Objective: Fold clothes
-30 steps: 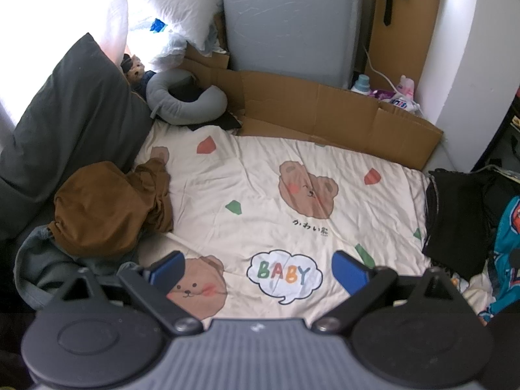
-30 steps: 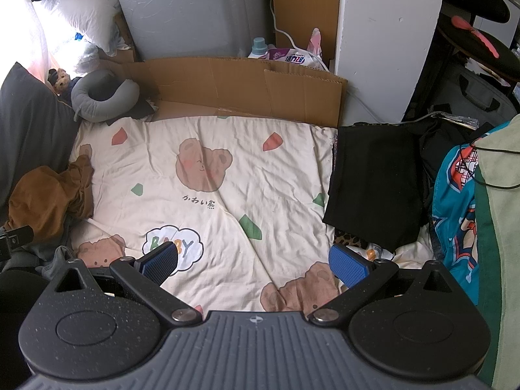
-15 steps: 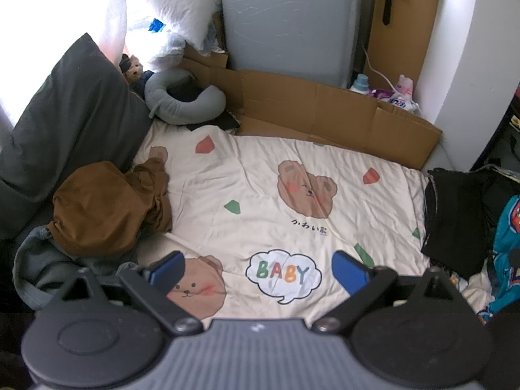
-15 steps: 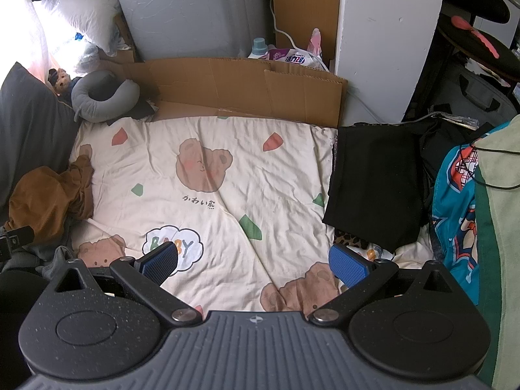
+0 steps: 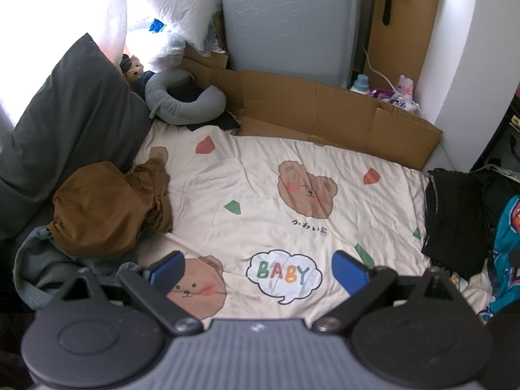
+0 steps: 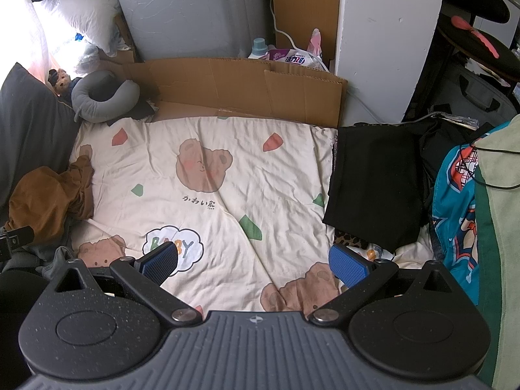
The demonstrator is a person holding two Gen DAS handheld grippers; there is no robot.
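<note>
A crumpled brown garment (image 5: 104, 208) lies at the left edge of the cream bear-print blanket (image 5: 260, 201); it also shows in the right wrist view (image 6: 48, 198). A folded black garment (image 6: 373, 178) lies at the blanket's right edge, also in the left wrist view (image 5: 455, 214). A grey-green garment (image 5: 42, 266) lies under the brown one. My left gripper (image 5: 258, 271) is open and empty above the blanket's near edge. My right gripper (image 6: 255, 261) is open and empty above the near right part of the blanket (image 6: 227, 195).
A dark pillow (image 5: 65, 123) and grey neck pillow (image 5: 185, 104) sit at the left back. Cardboard (image 5: 325, 113) lines the far edge before a grey cabinet (image 5: 286, 19). Teal printed fabric (image 6: 461, 201) hangs at the right. Bottles (image 6: 260, 47) stand behind the cardboard.
</note>
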